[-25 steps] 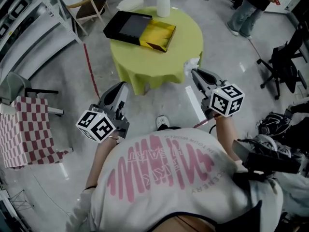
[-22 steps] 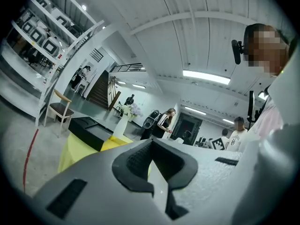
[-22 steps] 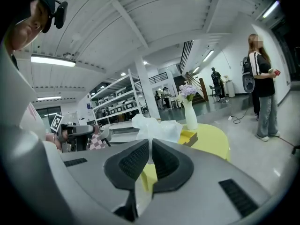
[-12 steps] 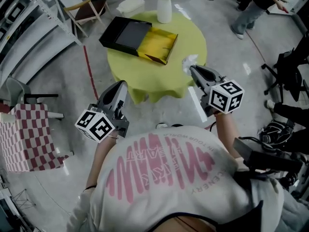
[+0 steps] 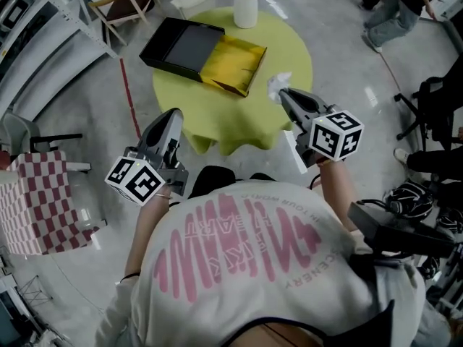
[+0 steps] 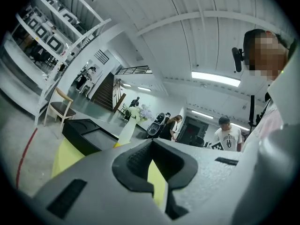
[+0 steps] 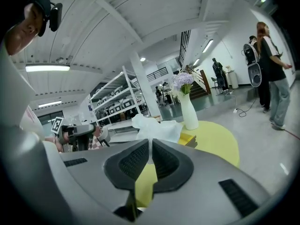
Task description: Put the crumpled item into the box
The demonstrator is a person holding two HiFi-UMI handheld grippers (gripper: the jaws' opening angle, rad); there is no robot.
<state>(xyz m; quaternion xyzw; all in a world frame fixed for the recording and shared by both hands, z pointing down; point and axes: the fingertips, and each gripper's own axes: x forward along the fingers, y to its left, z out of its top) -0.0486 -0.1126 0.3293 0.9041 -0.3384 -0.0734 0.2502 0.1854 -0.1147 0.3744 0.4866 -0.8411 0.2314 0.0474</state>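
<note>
Tissue (image 5: pixel 277 85) pinched in right gripper (image 5: pixel 283 93) hangs by table (image 5: pixel 239 118) edge

Near tabletop (image 5: pixel 249 114) seems clear; vase (image 5: pixel 245 7) flanks box (image 5: pixel 182 48).

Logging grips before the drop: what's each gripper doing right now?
Left gripper: closed, empty.
Right gripper: closed on the crumpled paper.

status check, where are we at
Right gripper shut on crumpled tissue. Left gripper shut, empty. Box open on table, nothing in the way.
</note>
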